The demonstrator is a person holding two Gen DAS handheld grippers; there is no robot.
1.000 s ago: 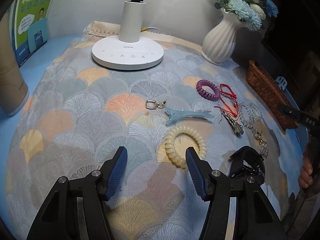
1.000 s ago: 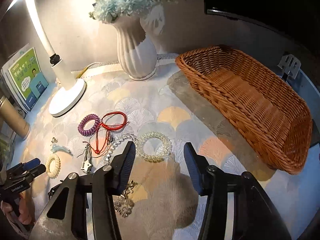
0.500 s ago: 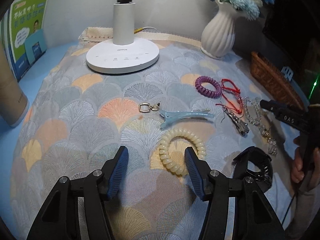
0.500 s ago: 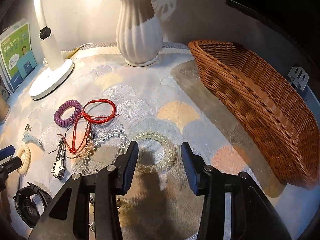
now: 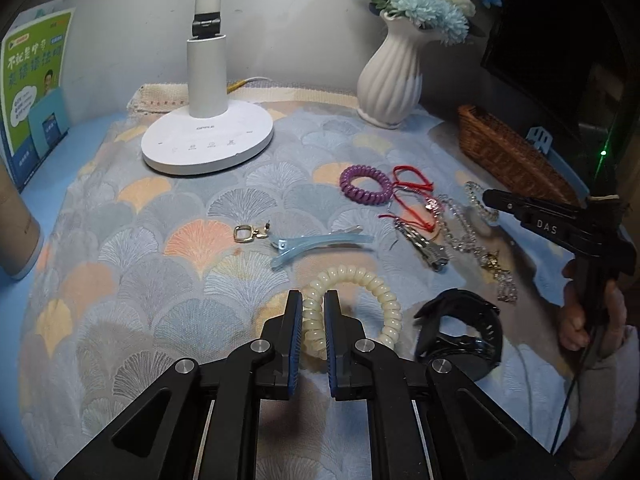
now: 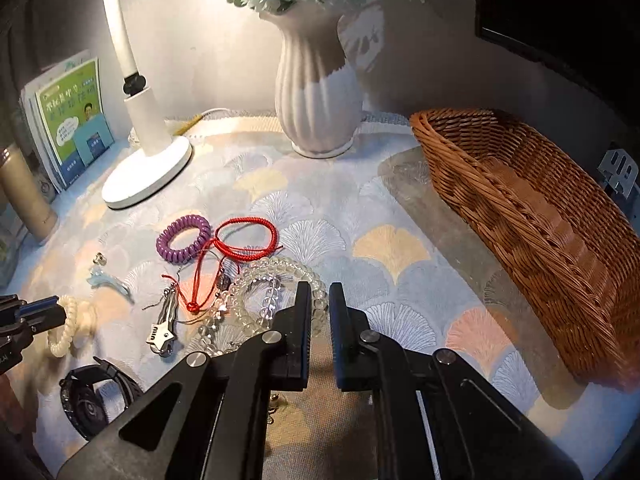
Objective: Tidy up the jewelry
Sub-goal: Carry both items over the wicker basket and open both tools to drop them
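Note:
My left gripper [image 5: 313, 305] is shut on the near-left side of a cream spiral hair tie [image 5: 376, 300], which lies on the patterned cloth; it also shows in the right wrist view [image 6: 66, 326]. My right gripper [image 6: 320, 294] is shut on a clear bead bracelet [image 6: 260, 280]. A purple spiral tie [image 5: 365, 183], a red cord bracelet [image 6: 246, 234], a blue hair clip [image 5: 320, 245], a gold earring [image 5: 246, 234], a key [image 6: 162, 326] and a black watch [image 5: 464, 332] lie around them.
A brown wicker basket [image 6: 540, 240] stands at the right. A white vase [image 5: 390, 80] with flowers and a white lamp base [image 5: 208, 144] stand at the back. A booklet [image 5: 34, 92] leans at the far left. A beige cup [image 5: 16, 232] stands at the left edge.
Both grippers have gone from open to shut. The left closed on the cream hair tie, the right moved forward and closed on the clear bead bracelet.

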